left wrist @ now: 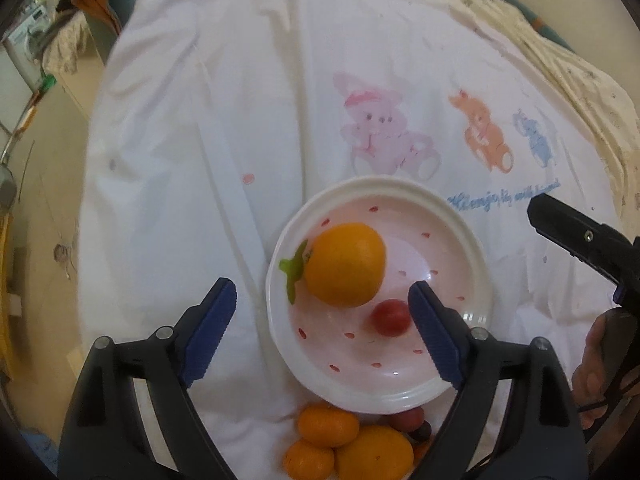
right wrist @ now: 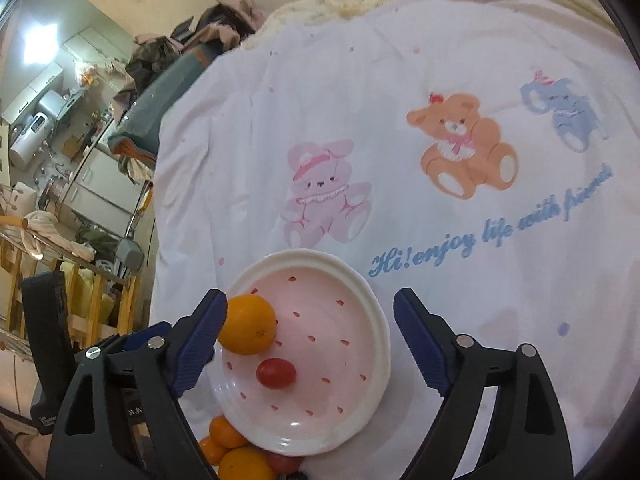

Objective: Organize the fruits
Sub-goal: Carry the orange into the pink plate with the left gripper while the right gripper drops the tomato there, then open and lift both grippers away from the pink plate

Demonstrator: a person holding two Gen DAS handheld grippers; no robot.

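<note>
A white plate with pink dots (left wrist: 472,248) (right wrist: 376,320) lies on a white cartoon-print cloth. In it are an orange (left wrist: 344,264) (right wrist: 248,330) with a green leaf and a small red tomato (left wrist: 391,317) (right wrist: 276,373). My left gripper (left wrist: 322,332) is open and empty above the plate's near side. My right gripper (right wrist: 310,344) is open and empty over the plate; its finger shows in the left wrist view (left wrist: 576,236). A pile of small oranges (left wrist: 328,428) (right wrist: 226,436), a larger orange (left wrist: 374,456) and tomatoes (left wrist: 408,420) lies by the plate's near rim.
The cloth (left wrist: 240,120) (right wrist: 440,60) covers a bed-like surface with cream bedding at the far edge (left wrist: 560,52). To the left is the floor with clutter, a wooden rack (right wrist: 24,264) and kitchen units (right wrist: 40,120).
</note>
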